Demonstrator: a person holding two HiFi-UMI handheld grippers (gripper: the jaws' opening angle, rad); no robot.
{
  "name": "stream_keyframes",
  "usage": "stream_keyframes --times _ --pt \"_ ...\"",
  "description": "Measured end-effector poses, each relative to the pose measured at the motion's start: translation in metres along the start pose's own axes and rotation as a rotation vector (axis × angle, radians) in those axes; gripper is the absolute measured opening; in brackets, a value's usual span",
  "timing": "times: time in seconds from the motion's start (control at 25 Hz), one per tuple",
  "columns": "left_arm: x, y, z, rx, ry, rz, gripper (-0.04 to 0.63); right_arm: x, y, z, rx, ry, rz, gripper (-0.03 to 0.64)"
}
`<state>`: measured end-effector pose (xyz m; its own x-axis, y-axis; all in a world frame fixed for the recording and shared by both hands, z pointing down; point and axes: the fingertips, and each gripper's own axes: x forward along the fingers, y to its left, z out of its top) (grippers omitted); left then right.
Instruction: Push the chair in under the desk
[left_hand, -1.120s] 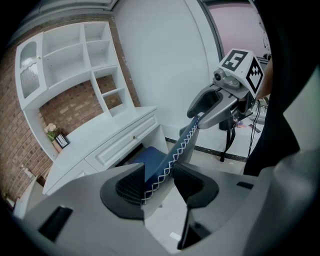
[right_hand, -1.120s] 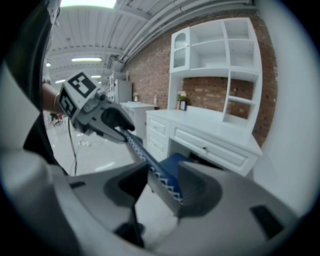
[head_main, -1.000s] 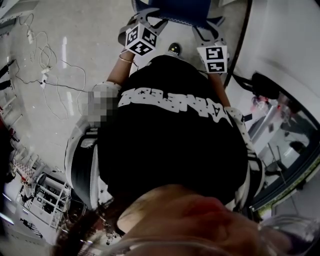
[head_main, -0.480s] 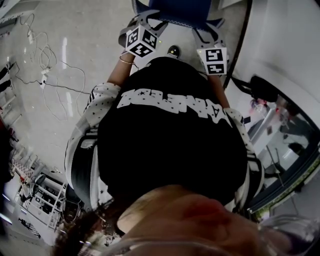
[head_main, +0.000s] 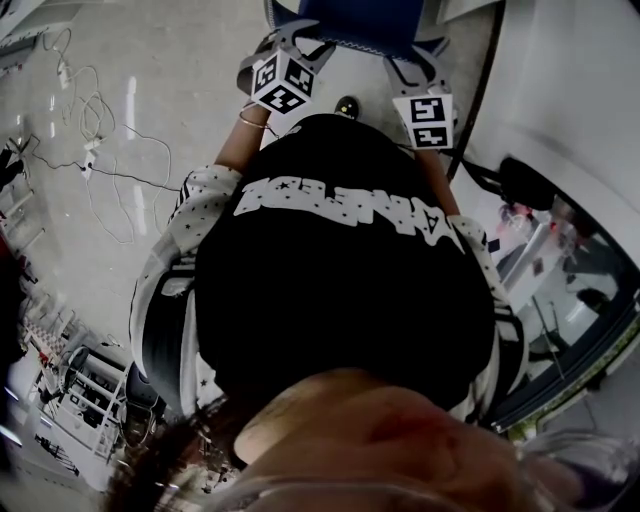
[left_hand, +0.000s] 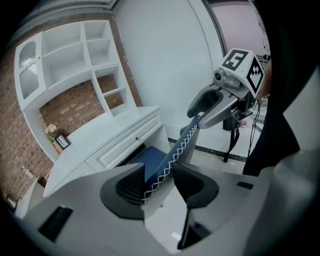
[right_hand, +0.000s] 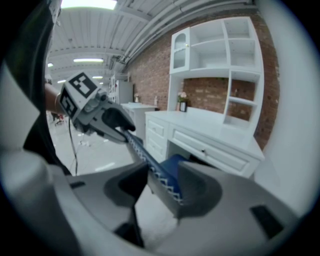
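While the chair back (left_hand: 182, 142) is clenched by left gripper (left_hand: 160, 181) and right gripper (right_hand: 162, 187), the bench (left_hand: 90, 136) lies straight beyond it; neither arm is judged nearer.

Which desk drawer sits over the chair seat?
The long drawer with one knob, spanning the kneehole; the blue seat shows just below it. The stacked drawers stand beside the opening.
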<state>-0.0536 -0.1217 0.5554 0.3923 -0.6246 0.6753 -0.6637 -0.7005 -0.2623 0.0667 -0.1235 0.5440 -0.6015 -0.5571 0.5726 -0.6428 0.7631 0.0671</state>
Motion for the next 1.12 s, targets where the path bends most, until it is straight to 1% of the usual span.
stream_keyframes --times 0.24,0.76,0.84,1.0,1.12 --pt "-0.001 0.004 0.002 -0.002 -0.002 0.014 0.21 0.0 -0.001 0.004 -0.006 -0.013 0.004 0.201" --pt "0.005 0.002 0.005 -0.002 0.0 -0.01 0.21 0.001 -0.006 0.0 0.003 0.001 -0.001 0.202" --pt "0.008 0.009 0.003 -0.004 0.002 -0.013 0.21 0.008 -0.008 0.003 0.008 0.005 -0.009 0.202" --pt "0.021 0.036 -0.011 -0.011 0.0 -0.027 0.21 0.039 -0.01 0.013 0.015 0.017 -0.018 0.204" --pt "0.023 0.037 -0.007 -0.01 -0.003 -0.033 0.21 0.039 -0.015 0.014 0.017 0.019 -0.026 0.204"
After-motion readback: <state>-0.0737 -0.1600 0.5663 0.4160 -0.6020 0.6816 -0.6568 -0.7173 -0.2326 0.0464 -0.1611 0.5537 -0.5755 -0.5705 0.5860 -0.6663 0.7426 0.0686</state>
